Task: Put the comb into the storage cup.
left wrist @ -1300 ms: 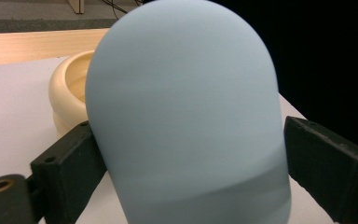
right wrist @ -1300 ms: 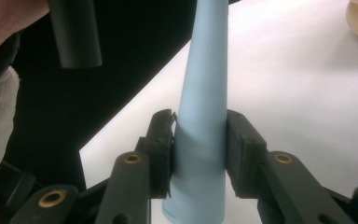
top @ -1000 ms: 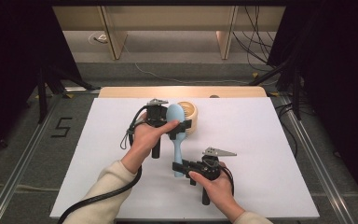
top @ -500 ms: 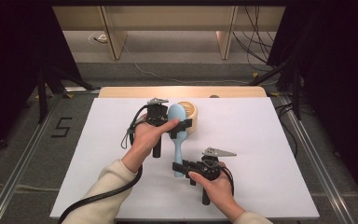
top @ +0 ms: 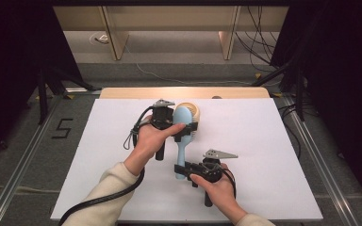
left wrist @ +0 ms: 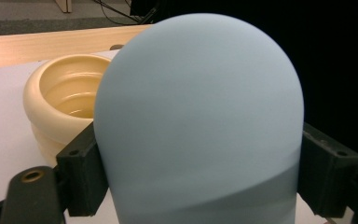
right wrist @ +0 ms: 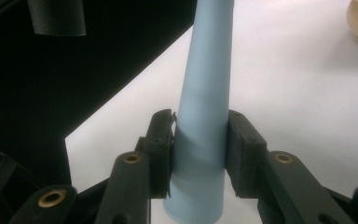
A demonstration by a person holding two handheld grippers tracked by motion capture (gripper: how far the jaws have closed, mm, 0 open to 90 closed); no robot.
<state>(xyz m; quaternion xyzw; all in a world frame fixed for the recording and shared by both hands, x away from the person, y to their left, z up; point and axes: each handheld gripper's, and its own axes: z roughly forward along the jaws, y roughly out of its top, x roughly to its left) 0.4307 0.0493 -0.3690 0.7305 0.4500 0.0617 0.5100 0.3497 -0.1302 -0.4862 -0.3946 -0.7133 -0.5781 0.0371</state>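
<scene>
Both hand-held grippers are engaged with one pale blue plastic hairbrush (top: pixel 183 134), which is held above the white table sheet (top: pixel 273 155) with its handle toward the person. By the right gripper (top: pixel 181 168) the tapered handle end is pinched; in the right gripper view the two black jaws are seen pressed against either side of the blue handle (right wrist: pixel 204 140), close to its tip, and the grip is firm. By the left gripper (top: pixel 187 128) the broad rounded head of the brush is straddled; in the left gripper view the smooth blue back of the head (left wrist: pixel 200 121) is seen between the two jaws, which stand wide at its flanks and have just been closing slightly; whether the pads actually press on it cannot be told for certain, though they appear to be touching its sides. In the high view, dark bristles are glimpsed on the right edge of the head. Just behind the brush head a cream-coloured, ribbed round bowl (top: pixel 192 110) is set on the sheet, close to the far wooden edge of the table (top: pixel 122 92); its hollow inside is seen in the left gripper view (left wrist: pixel 67 93).
</scene>
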